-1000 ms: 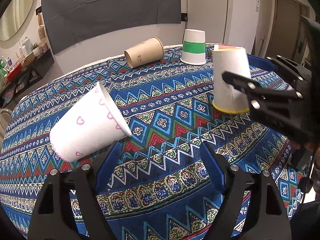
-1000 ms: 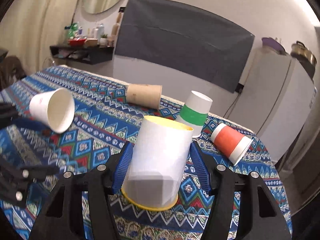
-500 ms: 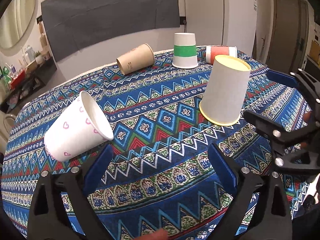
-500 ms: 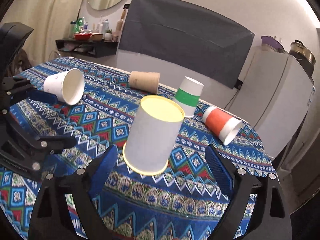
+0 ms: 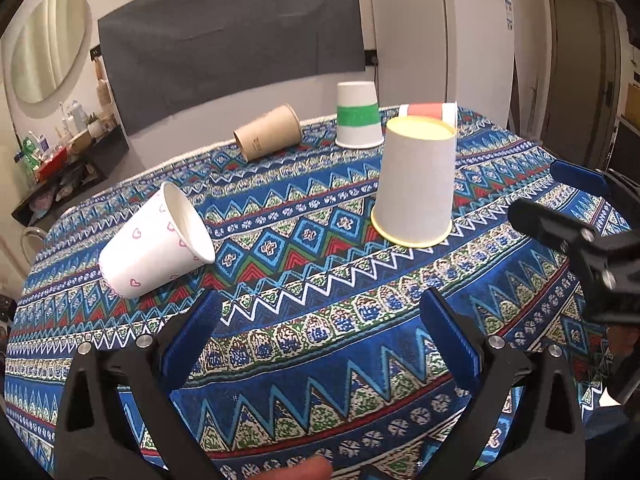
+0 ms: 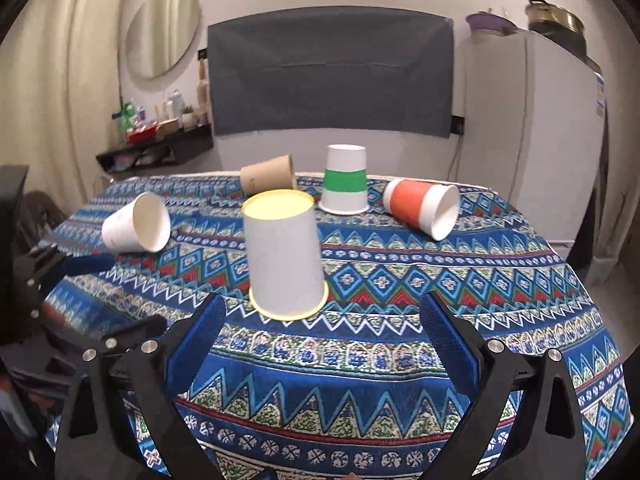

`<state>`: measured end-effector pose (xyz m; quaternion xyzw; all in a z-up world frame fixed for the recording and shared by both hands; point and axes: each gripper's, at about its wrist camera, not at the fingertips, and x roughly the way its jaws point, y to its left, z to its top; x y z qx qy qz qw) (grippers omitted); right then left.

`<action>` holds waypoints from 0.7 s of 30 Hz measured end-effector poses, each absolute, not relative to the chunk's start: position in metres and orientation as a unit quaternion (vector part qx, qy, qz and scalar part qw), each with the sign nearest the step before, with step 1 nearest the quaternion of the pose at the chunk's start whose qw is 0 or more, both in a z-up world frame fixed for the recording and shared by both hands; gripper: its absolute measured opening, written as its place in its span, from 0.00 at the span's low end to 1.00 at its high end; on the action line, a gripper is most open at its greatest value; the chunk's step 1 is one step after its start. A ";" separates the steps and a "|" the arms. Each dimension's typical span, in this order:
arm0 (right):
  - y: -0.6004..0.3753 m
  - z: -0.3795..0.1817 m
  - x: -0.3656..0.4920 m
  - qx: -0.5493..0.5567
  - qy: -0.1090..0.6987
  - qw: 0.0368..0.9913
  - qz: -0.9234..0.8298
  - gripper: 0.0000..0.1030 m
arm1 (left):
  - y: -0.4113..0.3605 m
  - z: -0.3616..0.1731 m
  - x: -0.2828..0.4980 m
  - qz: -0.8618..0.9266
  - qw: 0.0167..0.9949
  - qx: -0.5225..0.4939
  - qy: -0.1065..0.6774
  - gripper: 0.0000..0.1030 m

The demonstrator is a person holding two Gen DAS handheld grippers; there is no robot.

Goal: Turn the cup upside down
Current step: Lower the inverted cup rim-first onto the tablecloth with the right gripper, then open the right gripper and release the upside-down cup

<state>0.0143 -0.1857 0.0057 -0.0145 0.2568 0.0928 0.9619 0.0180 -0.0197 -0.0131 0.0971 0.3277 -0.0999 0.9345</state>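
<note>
A white paper cup with a yellow rim (image 6: 285,258) stands upside down on the patterned tablecloth, apart from both grippers; it also shows in the left wrist view (image 5: 416,184). My right gripper (image 6: 322,340) is open and empty, just in front of this cup. My left gripper (image 5: 320,336) is open and empty, near the table's front edge. A white cup with pink hearts (image 5: 154,242) lies on its side ahead and left of the left gripper; it also shows in the right wrist view (image 6: 136,223).
A brown cup (image 5: 268,133) lies on its side at the back. A white cup with a green band (image 6: 345,185) stands upside down beside it. An orange cup (image 6: 420,206) lies on its side at the back right. The round table (image 6: 520,300) drops off at its edges.
The right gripper let go of the yellow-rimmed cup, opened wide and pulled back. The cup now stands upside down on the cloth. The left gripper drew back a little.
</note>
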 end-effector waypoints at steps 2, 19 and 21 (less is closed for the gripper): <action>-0.191 0.006 0.014 -0.001 0.255 0.963 0.084 0.91 | -0.024 -0.011 0.014 -0.092 0.938 0.108 0.316 0.94; -0.200 0.006 0.006 0.001 0.233 0.971 0.057 0.91 | -0.027 -0.009 0.010 -0.089 0.942 0.118 0.301 0.94; -0.201 0.010 0.004 0.004 0.223 0.974 0.049 0.91 | -0.025 -0.009 0.010 -0.087 0.943 0.113 0.300 0.94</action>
